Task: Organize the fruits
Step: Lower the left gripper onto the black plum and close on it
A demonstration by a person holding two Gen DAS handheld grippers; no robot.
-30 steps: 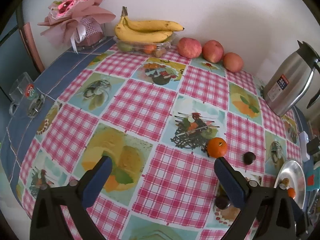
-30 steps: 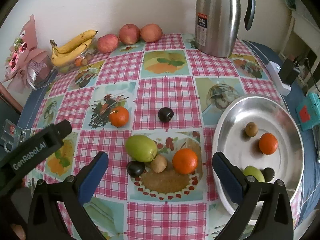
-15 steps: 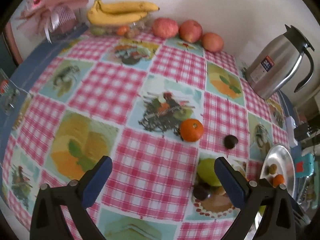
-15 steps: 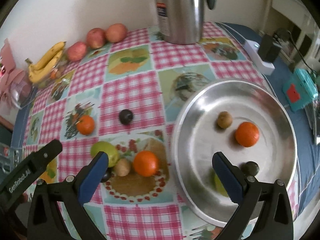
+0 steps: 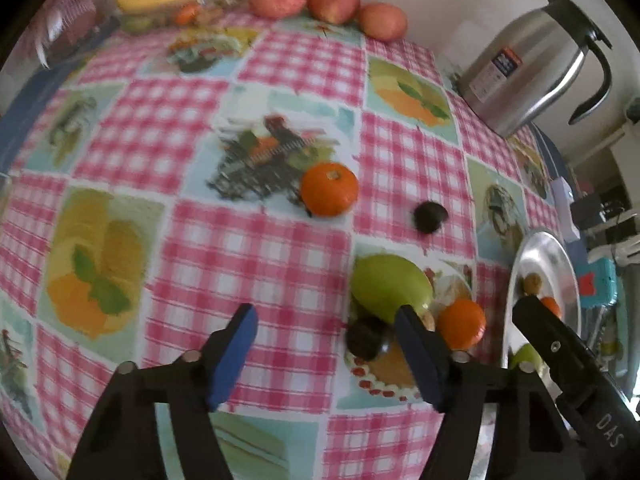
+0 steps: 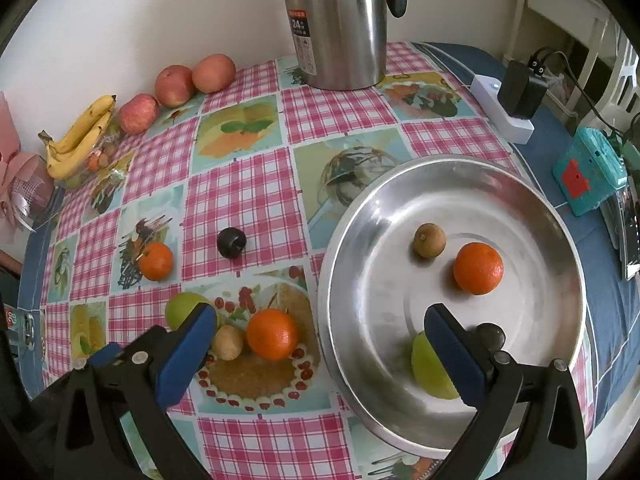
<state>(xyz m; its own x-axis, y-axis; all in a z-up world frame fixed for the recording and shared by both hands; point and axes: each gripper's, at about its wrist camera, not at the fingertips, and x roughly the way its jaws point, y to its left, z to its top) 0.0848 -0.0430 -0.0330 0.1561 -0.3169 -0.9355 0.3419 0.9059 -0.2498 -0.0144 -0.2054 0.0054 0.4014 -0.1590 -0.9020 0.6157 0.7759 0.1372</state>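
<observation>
A steel plate (image 6: 532, 208) at the right holds an orange (image 6: 478, 268), a small brown fruit (image 6: 429, 240), a green fruit (image 6: 430, 372) and a dark plum (image 6: 491, 335). On the cloth lie an orange (image 6: 273, 334), a brown fruit (image 6: 227, 343), a green fruit (image 6: 182, 309), a dark plum (image 6: 231, 243) and a second orange (image 6: 156, 261). My right gripper (image 6: 320, 356) is open above the plate's left rim. My left gripper (image 5: 326, 354) is open and empty, close above the cloth, left of the green fruit (image 5: 390, 292) and a dark plum (image 5: 367, 338).
A steel kettle (image 6: 336, 20) stands at the back. Three apples (image 6: 174, 85) and a banana bunch (image 6: 78, 138) lie along the wall, with a pink bouquet (image 6: 18, 184) at far left. A white power strip (image 6: 504, 112) and a teal box (image 6: 586, 176) sit right of the plate.
The left gripper has swung right and down toward the cluster of fruit and has narrowed a little. The right gripper has shifted right, over the plate's rim.
</observation>
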